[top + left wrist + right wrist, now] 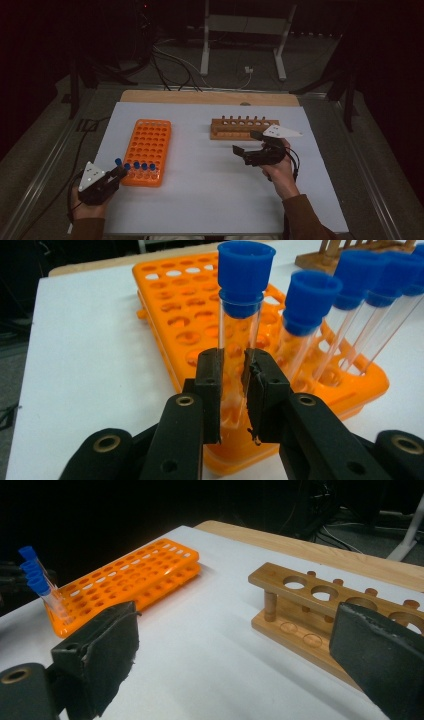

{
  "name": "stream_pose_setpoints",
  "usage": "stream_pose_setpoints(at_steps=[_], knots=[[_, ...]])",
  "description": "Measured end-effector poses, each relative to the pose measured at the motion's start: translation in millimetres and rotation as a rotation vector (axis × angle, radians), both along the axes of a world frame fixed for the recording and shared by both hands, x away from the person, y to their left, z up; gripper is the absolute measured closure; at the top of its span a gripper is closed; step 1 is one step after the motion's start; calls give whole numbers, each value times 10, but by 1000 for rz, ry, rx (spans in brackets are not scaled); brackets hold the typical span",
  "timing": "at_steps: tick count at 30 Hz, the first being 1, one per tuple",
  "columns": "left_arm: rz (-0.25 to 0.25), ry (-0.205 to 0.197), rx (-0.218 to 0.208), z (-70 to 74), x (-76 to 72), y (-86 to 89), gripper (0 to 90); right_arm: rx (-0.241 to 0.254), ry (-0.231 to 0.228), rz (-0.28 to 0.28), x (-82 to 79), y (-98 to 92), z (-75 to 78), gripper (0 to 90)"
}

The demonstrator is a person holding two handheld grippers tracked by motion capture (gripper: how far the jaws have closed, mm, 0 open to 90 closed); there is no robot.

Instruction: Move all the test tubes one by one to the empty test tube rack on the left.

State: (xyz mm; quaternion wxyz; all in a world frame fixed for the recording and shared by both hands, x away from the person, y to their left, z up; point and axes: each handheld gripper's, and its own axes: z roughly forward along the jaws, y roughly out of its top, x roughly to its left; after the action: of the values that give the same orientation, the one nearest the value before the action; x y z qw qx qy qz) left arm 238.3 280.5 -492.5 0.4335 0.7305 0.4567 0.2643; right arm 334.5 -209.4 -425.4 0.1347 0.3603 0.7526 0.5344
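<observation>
My left gripper is shut on a clear test tube with a blue cap, at the near left corner of the orange rack. The pads hide the tube's lower end. In the high view this gripper sits at the rack's front left, and the held tube's cap is just left of three blue-capped tubes in the front row. My right gripper stands open with nothing between its jaws, just in front of the wooden rack.
The wooden rack has a row of round holes with nothing in them. The orange rack lies far left in the right gripper view, its tubes at its end. A white mat covers the table; cables and a stand's legs lie beyond.
</observation>
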Motion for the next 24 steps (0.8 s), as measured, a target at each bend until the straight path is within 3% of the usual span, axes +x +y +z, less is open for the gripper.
stream_pose_setpoints(at_steps=[2,4,7,14,19,24], knots=[[9,18,-6,-7,13,4,782,-1,2,-1,-1,-1,-4,60],[7,42,18,-42,27,-10,782,-1,4,-2,-3,-5,-8,60],[5,45,22,-36,31,-15,782,-2,3,-3,-13,-11,-12,60],[5,55,-18,-36,30,7,766,-6,-1,-13,-26,-57,-30,60],[10,50,-36,-1,13,22,682,-23,-14,-28,-62,-109,-51,60],[29,40,-73,37,-18,71,538,-36,-37,-55,-126,-213,-52,60]])
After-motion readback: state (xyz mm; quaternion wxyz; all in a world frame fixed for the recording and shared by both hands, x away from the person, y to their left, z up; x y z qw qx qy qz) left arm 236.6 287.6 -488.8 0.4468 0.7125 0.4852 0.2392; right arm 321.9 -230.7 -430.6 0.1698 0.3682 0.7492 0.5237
